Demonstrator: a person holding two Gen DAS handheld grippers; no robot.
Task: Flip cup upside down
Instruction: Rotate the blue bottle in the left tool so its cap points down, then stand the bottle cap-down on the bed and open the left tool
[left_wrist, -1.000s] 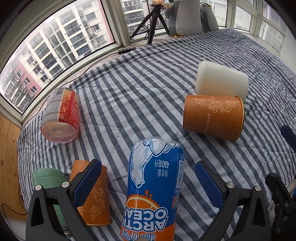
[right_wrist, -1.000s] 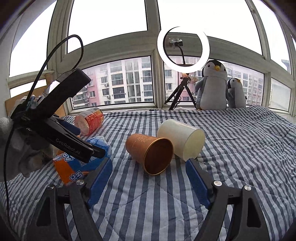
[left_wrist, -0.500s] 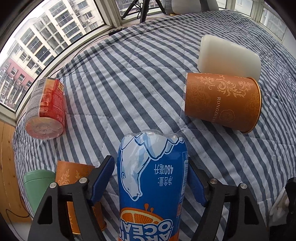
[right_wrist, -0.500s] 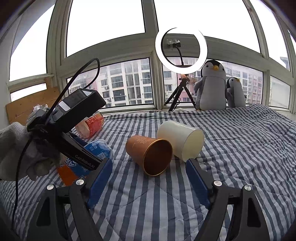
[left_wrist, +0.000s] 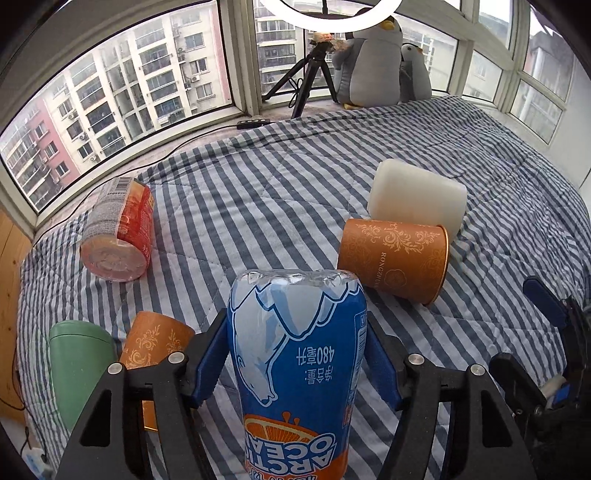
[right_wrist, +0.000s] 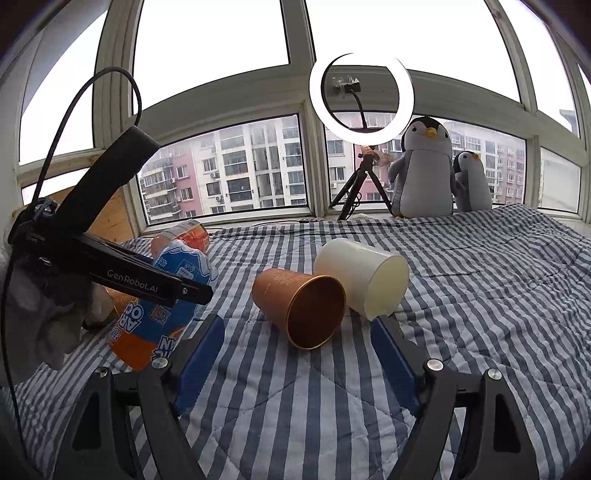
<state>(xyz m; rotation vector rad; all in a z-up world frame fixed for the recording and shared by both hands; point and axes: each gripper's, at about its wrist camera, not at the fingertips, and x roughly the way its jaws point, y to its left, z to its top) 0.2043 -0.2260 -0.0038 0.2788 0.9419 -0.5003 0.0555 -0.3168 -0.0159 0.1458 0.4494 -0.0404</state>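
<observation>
Quilted blue/white striped bedspread (left_wrist: 258, 192) covers most of both frames, soft w/ stitched diamond seams. Left gripper (left_wrist: 295, 354), bottom centre of left wrist view, has its blue pads (left_wrist: 207, 362) pressed on both sides of a glossy blue/orange drink bottle (left_wrist: 295, 362): clamped on it, base pointing away from cam, polar bear print and label text reading inverted. In right wrist view the same bottle (right_wrist: 166, 295) sits tilted at left-centre, lifted end up, lower end at the bedspread.

Task thing, copper-orange paper cup (left_wrist: 395, 258) w/ gold floral print, lies on its side right of centre, rim to frame right; in right view its open mouth (right_wrist: 314, 310) faces cam, metallic inside. Smooth cream cup (left_wrist: 417, 195) lies just behind it, touching or nearly.

Right gripper (right_wrist: 295, 358) at bottom centre of its view: fingers spread wide, nothing between, near the copper cup but apart.

Left side of left view: red/silver can (left_wrist: 118, 229) on its side near the bedspread edge; matte green cup (left_wrist: 79, 369) and 2nd orange cup (left_wrist: 155, 343) lower left, side by side. Open striped room mid-frame and far right. Plush penguins (right_wrist: 424, 173) and ring light (right_wrist: 360, 94) at the window.
</observation>
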